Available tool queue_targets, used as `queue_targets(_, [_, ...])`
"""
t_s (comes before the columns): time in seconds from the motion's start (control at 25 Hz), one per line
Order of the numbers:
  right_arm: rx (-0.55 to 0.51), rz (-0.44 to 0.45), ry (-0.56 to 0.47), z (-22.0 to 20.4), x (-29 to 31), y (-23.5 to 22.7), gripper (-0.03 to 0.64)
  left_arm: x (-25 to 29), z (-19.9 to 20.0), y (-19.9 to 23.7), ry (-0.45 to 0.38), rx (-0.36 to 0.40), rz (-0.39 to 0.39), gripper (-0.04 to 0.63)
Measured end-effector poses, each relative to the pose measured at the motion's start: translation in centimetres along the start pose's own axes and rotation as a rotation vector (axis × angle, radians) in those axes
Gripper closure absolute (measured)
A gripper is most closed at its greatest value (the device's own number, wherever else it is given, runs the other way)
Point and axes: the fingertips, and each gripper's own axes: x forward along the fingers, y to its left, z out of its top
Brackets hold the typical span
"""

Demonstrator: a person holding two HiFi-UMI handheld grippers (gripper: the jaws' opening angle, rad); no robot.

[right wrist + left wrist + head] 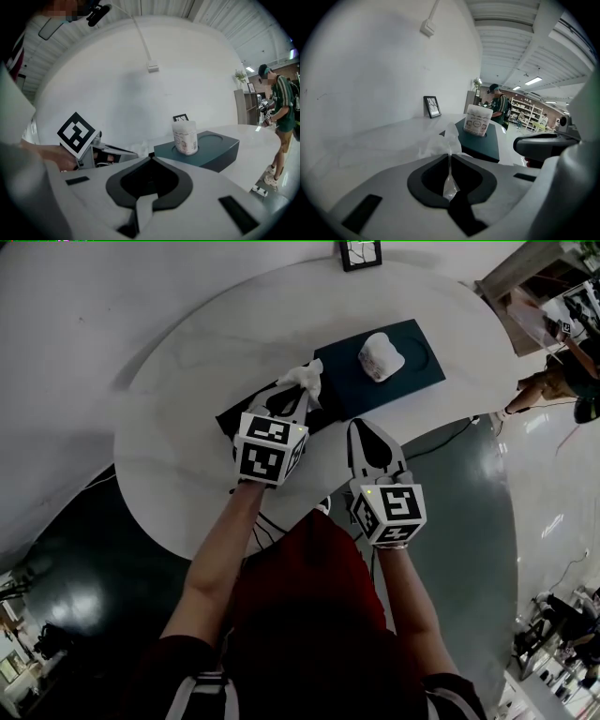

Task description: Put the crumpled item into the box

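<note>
Left gripper pinches crumpled tissue near the box; right gripper shut, empty.
Left gripper has its jaws nearly closed on a thin white crumpled tissue, which bunches out past the tips. In the head view the tissue sits at the near-left end of the dark teal box, not in it. A white cup stands in a round recess on top of the box, apart from the tissue. Right gripper has its tips together with nothing between them, over the white desk edge just right of the left one. A small frame stands at the desk's far edge.
</note>
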Motion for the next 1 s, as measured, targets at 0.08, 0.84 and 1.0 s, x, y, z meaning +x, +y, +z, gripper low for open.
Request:
queue_targets(0.08, [0.001, -0.001, 0.007, -0.2, 0.2, -0.1, 0.601, 0.4, -0.5, 0.0, 0.024, 0.0, -0.001, 0.558])
queue_targets(0.84, [0.015, 0.0, 0.025, -0.8, 1.5, -0.1, 0.601, 2.4, -3.3, -0.1, 0.144, 0.005, -0.021, 0.558])
queue_targets(1.0, [0.017, -0.005, 0.027, -0.8, 1.7, -0.4, 0.601, 2.8, -3.6, 0.1, 0.168, 0.0, -0.013, 0.557])
